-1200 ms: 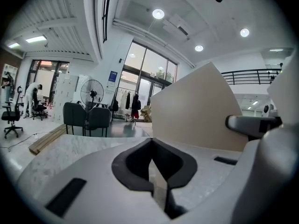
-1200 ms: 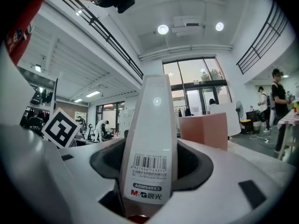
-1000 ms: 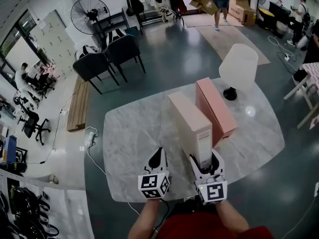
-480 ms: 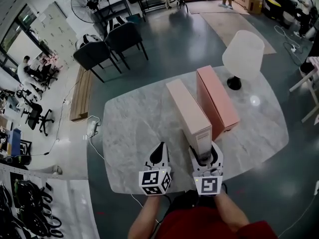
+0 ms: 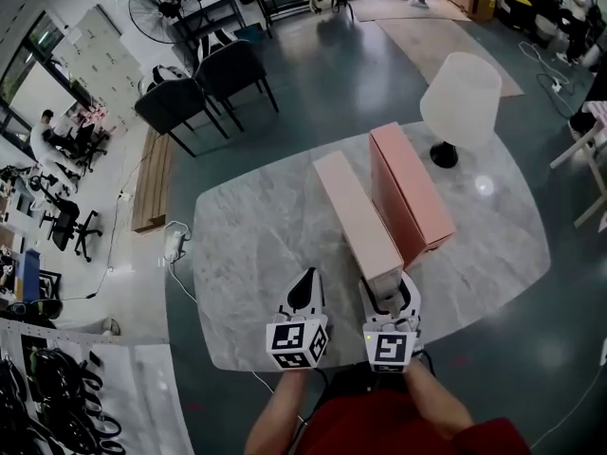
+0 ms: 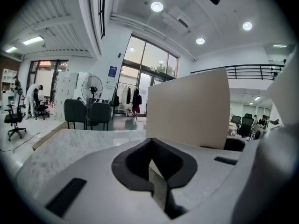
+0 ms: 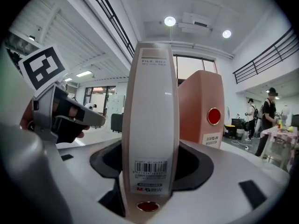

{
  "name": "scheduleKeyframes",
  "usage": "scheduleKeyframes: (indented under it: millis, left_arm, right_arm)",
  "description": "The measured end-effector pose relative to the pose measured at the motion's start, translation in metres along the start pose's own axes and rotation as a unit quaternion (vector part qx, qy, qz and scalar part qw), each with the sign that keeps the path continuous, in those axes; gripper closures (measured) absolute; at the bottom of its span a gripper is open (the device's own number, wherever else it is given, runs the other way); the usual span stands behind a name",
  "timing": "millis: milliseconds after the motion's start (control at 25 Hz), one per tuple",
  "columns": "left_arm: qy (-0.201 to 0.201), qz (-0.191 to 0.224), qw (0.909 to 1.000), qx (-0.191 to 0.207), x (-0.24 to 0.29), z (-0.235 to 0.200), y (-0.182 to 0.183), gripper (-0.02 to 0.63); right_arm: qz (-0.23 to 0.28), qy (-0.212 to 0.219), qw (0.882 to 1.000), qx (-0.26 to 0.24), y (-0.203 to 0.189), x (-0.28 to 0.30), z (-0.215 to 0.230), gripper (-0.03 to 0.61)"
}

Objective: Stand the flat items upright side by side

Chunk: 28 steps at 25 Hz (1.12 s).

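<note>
**R tongs [image 5: 390, 288] grip the beige box [image 5: 353, 214]; L tongs [image 5: 303, 282] shut on nothing**

R tongs hold the near end of the beige box. One jaw is on each side of its thin end & the pads press on it. In the right gripper view the box fills the gap btw the jaws. A white label [image 7: 149, 171] w/ a bar code faces the camera, w/ a small red dot under it.

L tongs are closed, tips together in a point, w/ nothing in them. They hang low over the counter [image 5: 256, 254], just beside the R tongs, on the left side of the beige box. They do not touch the box.

The beige box stands up tall on its long thin edge, near the middle of the counter. It runs away from the person, from the near edge toward the far side. Can't tell if its bottom sits flat on the counter yet.

A pink box [image 5: 410, 190] stands up the same way, just beside it on the right. The long sides face each other. Can't tell if the 2 boxes touch. The pink box has a red dot [image 7: 214, 116] on its near end.

A white lamp [image 5: 461, 98] stands on the counter past the pink box, near the far right edge. The counter top is pale grey stone w/ rounded corners. 2 dark chairs [image 5: 204, 98] & a big fan [image 5: 169, 12] are on the floor behind, well apart from the counter.
</note>
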<state>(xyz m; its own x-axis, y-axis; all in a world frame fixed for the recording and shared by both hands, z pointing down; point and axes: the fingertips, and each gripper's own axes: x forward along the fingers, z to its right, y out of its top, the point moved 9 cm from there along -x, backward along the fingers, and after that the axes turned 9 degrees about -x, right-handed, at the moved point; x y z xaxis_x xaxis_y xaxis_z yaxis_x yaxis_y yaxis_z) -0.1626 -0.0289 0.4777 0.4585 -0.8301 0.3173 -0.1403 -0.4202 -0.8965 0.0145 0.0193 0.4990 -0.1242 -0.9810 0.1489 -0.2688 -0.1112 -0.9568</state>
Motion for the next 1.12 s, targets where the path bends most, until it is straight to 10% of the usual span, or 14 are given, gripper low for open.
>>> scheduleKeyframes:
  millis: [1120]
  left_arm:
    - [-0.012,-0.024,0.9996,-0.01,0.021,-0.029,-0.007,0.611]
  right_arm:
    - [-0.078,-0.033,0.996,0.029,-0.023,0.046,0.001,0.305]
